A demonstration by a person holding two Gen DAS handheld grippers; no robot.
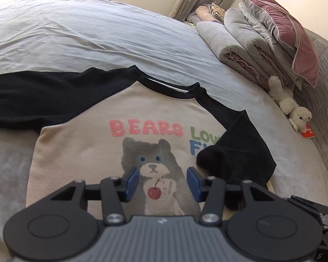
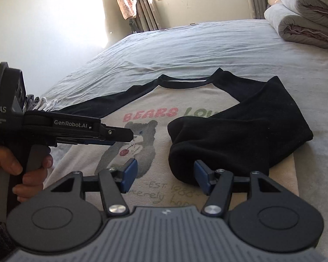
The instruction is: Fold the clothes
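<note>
A cream raglan sweatshirt [image 2: 164,107] with black sleeves lies face up on a bed [image 1: 87,35] covered in a pale blue sheet, its neckline pointing away toward the window, midway through being folded. The right sleeve [image 2: 236,131] is doubled back across the chest, its cuff end bunched in a soft heap over part of the print, a placement that reads as the first fold. The left sleeve [image 1: 32,96] is spread straight out to the side, apparently the next part to be brought in.

The right gripper [image 2: 164,174] hovers low over the hem with its jaws apart and nothing between them; the far blue pad sits just beside the folded cuff, not pinching it. The left gripper [image 1: 163,182], gripped by a person's hand [image 2: 15,170], hangs over the bear print with its jaws partly open and empty.

The front shows a grey bear holding a red cherry under pink letters reading "BEARS", with green and blue words partly covered by the sleeve. Rolled grey quilts [image 1: 234,41], a mauve pillow [image 1: 288,32] and a white plush toy [image 1: 290,107] line the headboard side.
</note>
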